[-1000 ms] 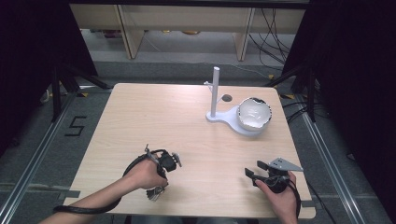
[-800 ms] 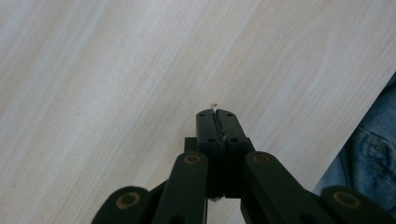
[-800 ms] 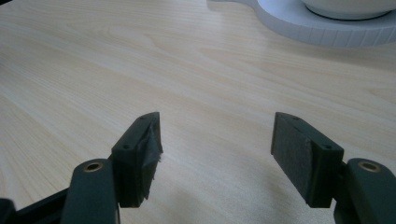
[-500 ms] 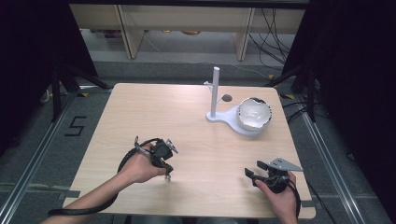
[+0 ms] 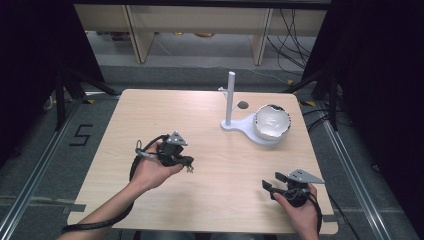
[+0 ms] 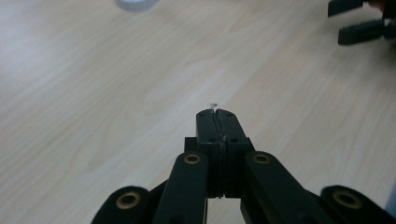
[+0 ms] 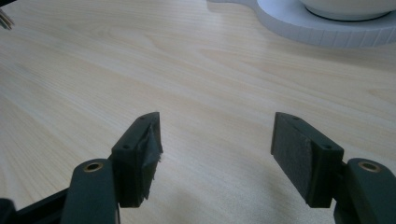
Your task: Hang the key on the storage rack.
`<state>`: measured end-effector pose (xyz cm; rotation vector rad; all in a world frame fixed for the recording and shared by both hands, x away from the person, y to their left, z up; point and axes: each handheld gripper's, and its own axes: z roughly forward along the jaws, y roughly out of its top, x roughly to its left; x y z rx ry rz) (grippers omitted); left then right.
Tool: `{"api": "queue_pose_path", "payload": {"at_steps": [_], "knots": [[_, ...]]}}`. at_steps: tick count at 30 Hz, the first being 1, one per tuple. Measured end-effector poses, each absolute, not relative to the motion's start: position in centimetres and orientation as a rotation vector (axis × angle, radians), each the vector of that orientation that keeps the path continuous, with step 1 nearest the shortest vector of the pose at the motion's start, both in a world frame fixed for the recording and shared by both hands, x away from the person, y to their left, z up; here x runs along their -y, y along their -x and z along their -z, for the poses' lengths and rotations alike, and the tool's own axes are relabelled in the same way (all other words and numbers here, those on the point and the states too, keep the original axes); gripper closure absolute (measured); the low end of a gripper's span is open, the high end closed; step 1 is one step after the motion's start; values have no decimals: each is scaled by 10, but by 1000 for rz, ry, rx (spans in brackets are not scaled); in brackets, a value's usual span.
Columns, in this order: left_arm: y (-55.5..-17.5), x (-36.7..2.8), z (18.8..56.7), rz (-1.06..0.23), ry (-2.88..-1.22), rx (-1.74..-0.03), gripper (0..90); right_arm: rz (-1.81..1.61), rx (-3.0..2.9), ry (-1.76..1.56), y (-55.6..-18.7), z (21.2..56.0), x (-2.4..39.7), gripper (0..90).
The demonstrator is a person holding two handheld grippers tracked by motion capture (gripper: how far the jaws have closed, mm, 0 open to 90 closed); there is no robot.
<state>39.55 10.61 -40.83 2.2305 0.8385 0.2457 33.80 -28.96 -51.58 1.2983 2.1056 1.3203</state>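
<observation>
**Left claw clamped on something tiny, right claw wide open**

My left claw [image 6: 215, 113] is pinched tight, jaws pressed flat together, and a thin pale sliver [image 6: 214, 105] pokes out right at the tips. It is too small for me to say what it is. From the high view there are small slender bits [image 5: 189, 168] sticking out at the front of that claw [image 5: 186, 164], held clear above the wooden tabletop [image 5: 165, 110], left of the middle.

Over to my right claw [image 7: 215, 140]: jaws spread wide, nothing between the pads, just bare tabletop grain. From above it sits low near the front right corner [image 5: 270, 184], pointing left across the table.

Far side of the tabletop, right of centre: a white stand [image 5: 239, 126] with an upright post [image 5: 230, 95], and a white bowl [image 5: 272, 121] sitting on the stand's round base. The right gripper view catches the edge of that base [image 7: 303, 23] ahead. A small dark round spot [image 5: 242, 105] lies just behind the post.
</observation>
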Motion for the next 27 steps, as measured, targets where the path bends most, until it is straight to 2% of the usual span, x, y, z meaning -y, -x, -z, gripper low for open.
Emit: {"api": "queue_pose_path", "payload": {"at_steps": [3,4,8,10,18,19,27], "knots": [[-397,-106,408,-269,-2194,-839,887,-1304,-2111,-1303,-337,515,290,344],[-400,-107,407,-326,-2175,-812,887,-1304,-2112,-1303,-337,515,290,343],[-404,-107,407,-362,-2141,-807,887,-1306,-2106,-1327,-335,515,289,343],[-407,-106,405,-427,-2119,-779,887,-1325,-2092,-1368,-333,514,289,343],[-419,-102,400,-484,-2017,-789,888,-1321,-2101,-1352,-334,514,289,343],[-425,-98,399,-495,-1966,-806,888,-1343,-2090,-1342,-335,515,288,343],[-444,-88,387,-589,-1895,-809,888,-1294,-2107,-1290,-336,515,289,344]]}}
